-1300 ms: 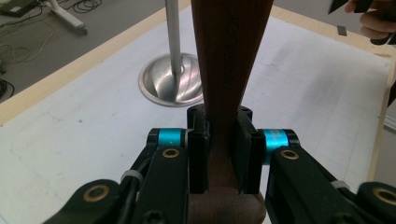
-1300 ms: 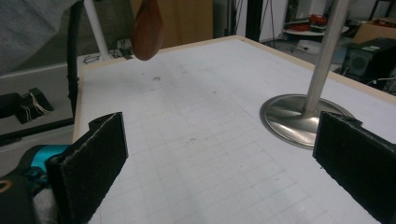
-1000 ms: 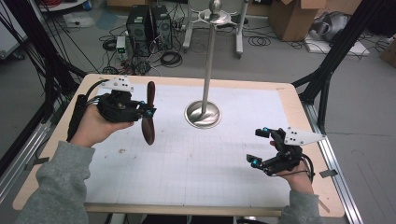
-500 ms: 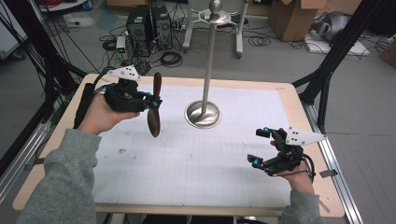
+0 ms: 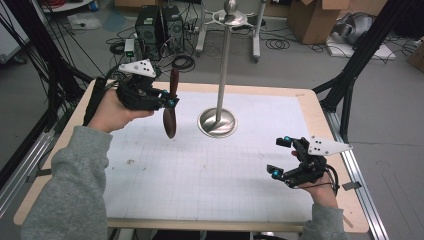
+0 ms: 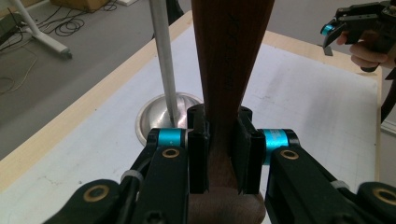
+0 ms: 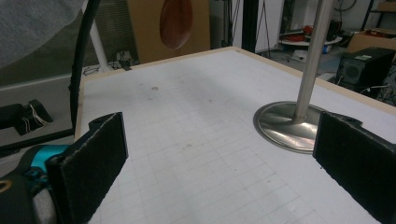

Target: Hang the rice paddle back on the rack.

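A dark wooden spoon (image 5: pixel 170 112) hangs over the table's left part, bowl end down and handle up. My left gripper (image 5: pixel 169 99) is shut on its neck; in the left gripper view both pads clamp the wood (image 6: pixel 229 56) between them (image 6: pixel 223 144). A metal stand (image 5: pixel 217 122), a thin pole on a round base, rises just right of the spoon. My right gripper (image 5: pixel 280 157) rests low near the table's right front, jaws wide open with nothing between them (image 7: pixel 219 158). From there the spoon's bowl (image 7: pixel 175 21) and the stand's base (image 7: pixel 285 126) show ahead.
The table (image 5: pixel 310 100) has a white gridded mat with a wooden border. The stand's pole (image 6: pixel 163 51) stands close to the left of the held spoon in the left gripper view. Black frame posts, cables and computer boxes (image 5: pixel 157 25) surround the table.
My left hand has carried the spoon up and to the right, closer to the metal stand. The right hand and its gripper have stayed put.
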Demonstrator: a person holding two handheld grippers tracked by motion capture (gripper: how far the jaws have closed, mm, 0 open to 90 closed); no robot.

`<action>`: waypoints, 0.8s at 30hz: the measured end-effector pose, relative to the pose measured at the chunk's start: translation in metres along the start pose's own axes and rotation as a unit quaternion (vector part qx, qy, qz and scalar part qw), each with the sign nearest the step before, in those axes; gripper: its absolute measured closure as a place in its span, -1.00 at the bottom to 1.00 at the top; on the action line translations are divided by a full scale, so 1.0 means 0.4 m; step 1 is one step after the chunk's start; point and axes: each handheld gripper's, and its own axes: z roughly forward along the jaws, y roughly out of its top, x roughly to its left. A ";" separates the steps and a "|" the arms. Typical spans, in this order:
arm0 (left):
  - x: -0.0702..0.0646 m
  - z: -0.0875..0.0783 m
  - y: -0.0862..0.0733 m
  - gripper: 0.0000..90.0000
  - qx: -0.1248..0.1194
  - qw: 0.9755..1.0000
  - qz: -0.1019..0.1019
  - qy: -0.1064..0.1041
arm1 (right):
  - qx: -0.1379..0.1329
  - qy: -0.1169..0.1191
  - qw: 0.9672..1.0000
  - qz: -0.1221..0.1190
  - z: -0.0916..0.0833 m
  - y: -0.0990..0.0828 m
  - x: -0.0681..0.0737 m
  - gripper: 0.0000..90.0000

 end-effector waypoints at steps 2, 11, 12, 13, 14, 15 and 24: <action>0.008 -0.001 0.002 0.72 0.000 1.000 -0.004 0.001 | 0.003 -0.002 1.000 0.001 -0.002 -0.002 -0.002 -0.96; 0.038 -0.004 0.024 0.72 -0.001 1.000 -0.005 -0.003 | 0.012 -0.006 1.000 0.006 0.000 -0.010 -0.007 -0.96; 0.039 -0.004 0.026 0.72 -0.004 1.000 -0.005 -0.006 | 0.015 -0.008 1.000 0.006 -0.001 -0.011 -0.007 -0.96; 0.041 -0.004 0.029 0.72 -0.005 1.000 -0.004 -0.008 | 0.018 -0.012 1.000 0.003 -0.003 -0.012 -0.007 -0.96; 0.043 -0.004 0.032 0.72 -0.004 1.000 -0.003 -0.008 | 0.018 -0.013 1.000 0.005 -0.005 -0.012 -0.006 -0.96; 0.047 -0.004 0.035 0.72 -0.003 1.000 -0.002 -0.008 | 0.017 -0.014 1.000 0.004 -0.008 -0.012 -0.007 -0.96; 0.071 -0.007 0.071 0.72 -0.002 1.000 0.002 0.007 | 0.016 -0.024 0.999 0.013 -0.016 -0.020 -0.015 -0.96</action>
